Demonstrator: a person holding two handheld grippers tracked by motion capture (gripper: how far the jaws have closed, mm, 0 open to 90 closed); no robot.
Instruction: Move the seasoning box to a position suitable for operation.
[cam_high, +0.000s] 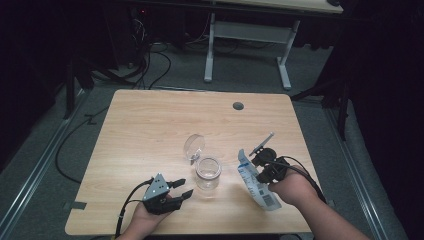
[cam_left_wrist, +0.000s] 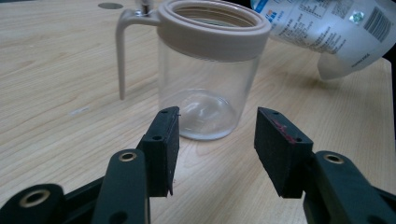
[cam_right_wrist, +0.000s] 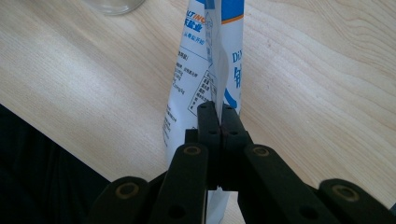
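My right gripper (cam_right_wrist: 219, 114) is clamped on a white-and-blue printed pouch (cam_high: 257, 185), jaws pinched flat on a fold of the film. In the high view the pouch stands on edge over the front right part of the wooden table (cam_high: 150, 125), tilted, just right of the jar.

My left gripper (cam_left_wrist: 215, 140) rests low at the front left of the table, jaws apart with nothing between the pads. They point at the clear glass jar (cam_left_wrist: 205, 93) but stop short of it; no contact.

The jar stands upright near the table's middle front, its mouth uncovered, with a beige collar (cam_left_wrist: 215, 35) round the rim. The hinged clear lid (cam_high: 194, 146) is flipped up behind it. A beige clasp arm (cam_left_wrist: 122, 60) hangs down from the collar on one side.

A barcode shows on the pouch's lower end.
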